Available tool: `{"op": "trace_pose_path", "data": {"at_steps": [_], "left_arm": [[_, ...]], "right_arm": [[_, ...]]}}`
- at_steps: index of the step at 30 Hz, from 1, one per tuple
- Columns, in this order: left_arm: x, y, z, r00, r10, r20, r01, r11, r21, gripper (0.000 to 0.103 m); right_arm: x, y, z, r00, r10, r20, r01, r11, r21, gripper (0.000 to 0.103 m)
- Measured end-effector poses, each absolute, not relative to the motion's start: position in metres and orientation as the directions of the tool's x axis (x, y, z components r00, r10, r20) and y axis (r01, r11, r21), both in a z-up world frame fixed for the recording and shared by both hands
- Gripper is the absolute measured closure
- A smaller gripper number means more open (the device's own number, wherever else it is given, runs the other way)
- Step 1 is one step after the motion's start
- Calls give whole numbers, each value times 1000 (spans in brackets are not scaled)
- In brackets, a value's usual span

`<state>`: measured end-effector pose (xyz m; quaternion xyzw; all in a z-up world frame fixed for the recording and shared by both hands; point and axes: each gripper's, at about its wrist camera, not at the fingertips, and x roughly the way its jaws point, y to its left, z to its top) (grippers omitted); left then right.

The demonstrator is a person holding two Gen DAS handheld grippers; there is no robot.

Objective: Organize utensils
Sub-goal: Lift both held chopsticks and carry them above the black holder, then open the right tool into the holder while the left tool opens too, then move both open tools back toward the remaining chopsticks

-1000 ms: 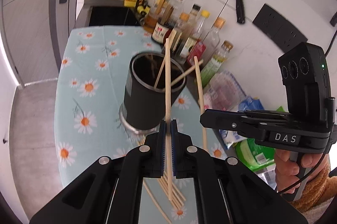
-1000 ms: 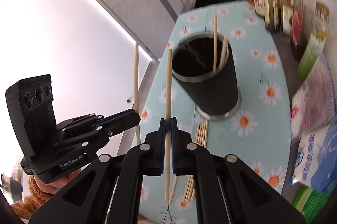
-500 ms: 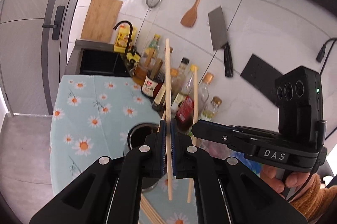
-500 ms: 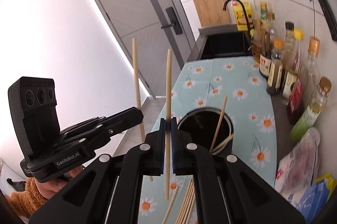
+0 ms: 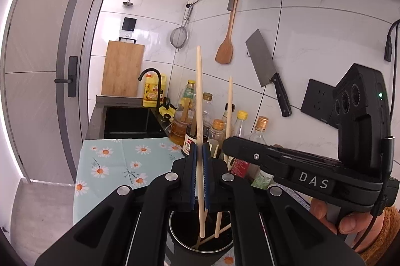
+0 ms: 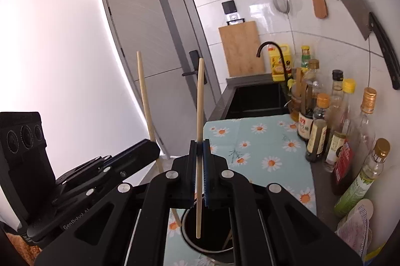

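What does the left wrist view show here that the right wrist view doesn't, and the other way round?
Only the left wrist view shows the wall socket, the hand on the right gripper and chopsticks already leaning inside the holder. Only the right wrist view shows the plastic packet by the wall and the left gripper from outside. Both show each gripper shut on an upright chopstick, the flowered cloth, bottles, sink, cutting board and cleaver.
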<state>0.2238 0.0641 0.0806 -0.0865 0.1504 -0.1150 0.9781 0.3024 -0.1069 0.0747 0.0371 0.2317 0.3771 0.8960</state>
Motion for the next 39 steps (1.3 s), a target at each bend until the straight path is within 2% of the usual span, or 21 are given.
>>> {"op": "trace_pose_path", "data": {"at_steps": [5,9,12,14,15,22,30,34,35,37,39], "left_arm": [[227,63,71,934,-246,-259,188,955,-230,99],[234,64,61,920,-271,-282,203,947,-248,98],[237,65,55,916,-257,-308,183,951,-248,97],[238,68,53,913,-260,-313,177,947,-269,85],[237,70,52,915,-252,-315,167,947,-273,74],[226,79,51,914,-246,-324,149,944,-296,74],[208,85,63,923,-222,-315,129,948,-290,74],[196,83,74,925,-220,-309,131,950,-283,74],[193,82,78,923,-226,-312,137,949,-283,73],[189,82,83,912,-245,-328,149,945,-292,56],[178,80,88,917,-240,-319,150,948,-279,55]], "right_arm": [[304,-112,66,636,679,-367,-650,728,219,97],[313,-120,57,640,667,-380,-625,740,247,97],[318,-122,51,627,668,-401,-615,741,272,66],[318,-125,51,633,664,-399,-609,745,273,65],[318,-126,51,635,662,-398,-607,746,274,65],[316,-135,54,624,676,-392,-591,736,329,65],[296,-143,69,637,678,-367,-597,735,322,65],[282,-145,78,630,677,-380,-603,735,310,65],[279,-142,80,632,653,-417,-592,754,284,65],[273,-140,81,601,654,-460,-600,749,282,65],[265,-137,83,571,638,-517,-600,753,268,65]]}}
